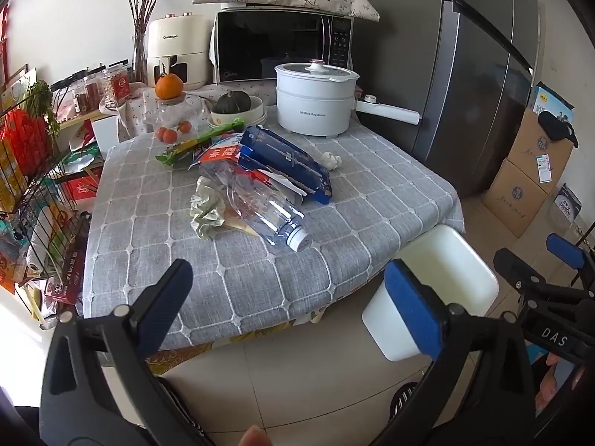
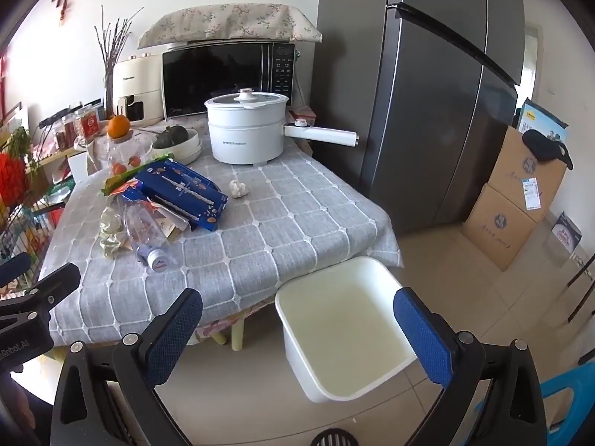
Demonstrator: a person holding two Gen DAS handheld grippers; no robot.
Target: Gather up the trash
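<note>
- Left gripper: lower part of the left wrist view, jaws spread wide, nothing between the blue pads, angled downward.
- Right gripper: lower part of the right wrist view, jaws spread equally wide, empty, same downward tilt.
- Each gripper shows in the other's view, at the frame edge.
- Fingertip: bottom centre of the left wrist view.

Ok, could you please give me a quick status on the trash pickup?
Left gripper and right gripper open, empty. Trash pile untouched on table; white bin empty beside it. Nothing in the way.
</note>
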